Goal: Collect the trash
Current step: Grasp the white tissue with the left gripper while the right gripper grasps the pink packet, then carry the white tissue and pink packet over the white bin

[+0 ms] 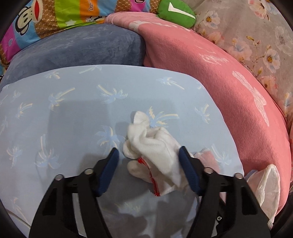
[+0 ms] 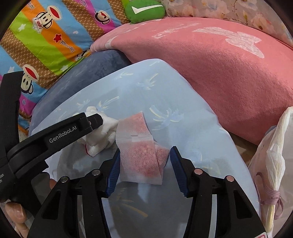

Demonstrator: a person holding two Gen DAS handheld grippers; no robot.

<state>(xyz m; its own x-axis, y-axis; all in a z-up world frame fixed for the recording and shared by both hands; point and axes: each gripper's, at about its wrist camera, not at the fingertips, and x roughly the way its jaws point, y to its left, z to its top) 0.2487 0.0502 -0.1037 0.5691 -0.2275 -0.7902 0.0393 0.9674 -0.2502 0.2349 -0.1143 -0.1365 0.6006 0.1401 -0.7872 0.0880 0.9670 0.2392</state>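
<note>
A crumpled white cloth with a red edge (image 1: 152, 144) lies on a light blue palm-print pillow (image 1: 73, 117). My left gripper (image 1: 148, 155) is open around it: the right pad touches the cloth and the left pad stands just clear. In the right wrist view a pink-filled white sachet (image 2: 141, 155) lies flat on the same pillow (image 2: 192, 131), between the fingers of my right gripper (image 2: 144, 152). That gripper is open, with its blue pads close at the sachet's two sides. A finger of the left gripper (image 2: 91, 121) covers part of the white cloth (image 2: 102, 137).
A white plastic bag with a pink drawstring (image 2: 271, 155) stands at the right, also in the left wrist view (image 1: 267, 183). A pink pillow (image 1: 210, 82), a dark blue cushion (image 1: 82, 49), a striped cartoon blanket (image 2: 45, 45) and a green cushion (image 1: 175, 12) ring the pillow. A person's fingers (image 2: 16, 212) show at lower left.
</note>
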